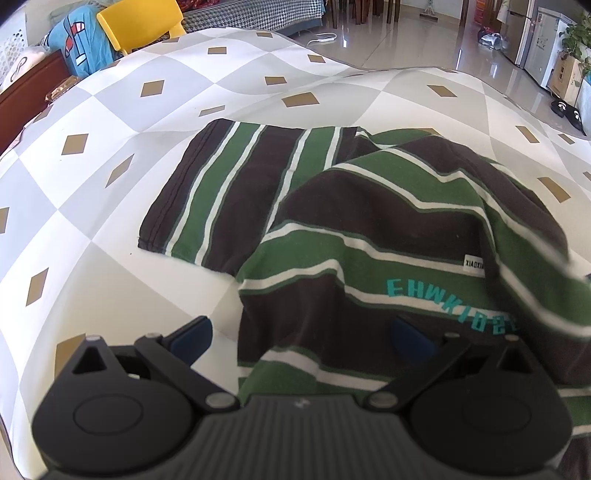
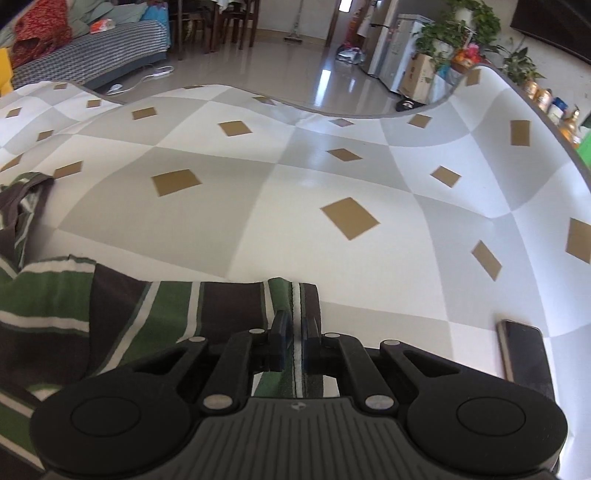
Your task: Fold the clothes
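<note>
A green, brown and white striped shirt lies on the table with teal lettering showing. One part lies flat at the far left; a raised fold bulges toward the right. My left gripper is open, its jaws wide apart over the shirt's near edge, holding nothing. In the right wrist view my right gripper is shut on the striped shirt, pinching its edge between the blue pads, low over the table.
The table wears a grey and white checked cloth with tan diamonds. A dark phone lies right of the right gripper. A yellow chair and a blue garment stand beyond the far left edge.
</note>
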The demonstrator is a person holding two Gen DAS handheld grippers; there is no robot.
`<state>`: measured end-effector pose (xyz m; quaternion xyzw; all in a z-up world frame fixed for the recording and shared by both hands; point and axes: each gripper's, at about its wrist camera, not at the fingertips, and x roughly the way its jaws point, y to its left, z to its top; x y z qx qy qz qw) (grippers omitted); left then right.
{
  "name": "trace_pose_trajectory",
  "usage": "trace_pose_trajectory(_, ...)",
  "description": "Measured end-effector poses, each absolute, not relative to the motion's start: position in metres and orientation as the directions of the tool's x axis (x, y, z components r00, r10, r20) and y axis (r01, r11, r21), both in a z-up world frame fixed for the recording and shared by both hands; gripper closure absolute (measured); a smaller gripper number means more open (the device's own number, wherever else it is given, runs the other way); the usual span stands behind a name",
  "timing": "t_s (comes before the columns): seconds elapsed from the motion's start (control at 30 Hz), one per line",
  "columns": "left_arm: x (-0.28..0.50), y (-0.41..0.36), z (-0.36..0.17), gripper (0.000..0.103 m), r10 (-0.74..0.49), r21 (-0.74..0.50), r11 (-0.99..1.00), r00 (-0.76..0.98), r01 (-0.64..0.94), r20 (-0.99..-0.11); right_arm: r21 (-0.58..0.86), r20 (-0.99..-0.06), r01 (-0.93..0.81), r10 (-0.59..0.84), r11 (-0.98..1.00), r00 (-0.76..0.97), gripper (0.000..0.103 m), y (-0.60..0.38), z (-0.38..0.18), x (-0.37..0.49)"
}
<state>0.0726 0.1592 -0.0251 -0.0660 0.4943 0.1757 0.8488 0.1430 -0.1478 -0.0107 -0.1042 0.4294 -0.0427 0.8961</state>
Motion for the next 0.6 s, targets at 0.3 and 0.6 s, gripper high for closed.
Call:
trace_pose_trajectory(0.3,0.074,0.152,-0.025,0.0,0.242,0.075,0.933,0.457,-0.352,-0.856,-0.179,-0.765,0.105,-0.205,0.978,0.61,0.094,-0.173,0.002,0.138)
trace_pose_trajectory(0.6,0.073,0.14,-0.027,0.0,0.202,0.051,0.948,0.473,-0.313,-0.858,0.048,-0.695,-0.109,0.112,0.993,0.71,0.082,-0.134,0.029,0.138)
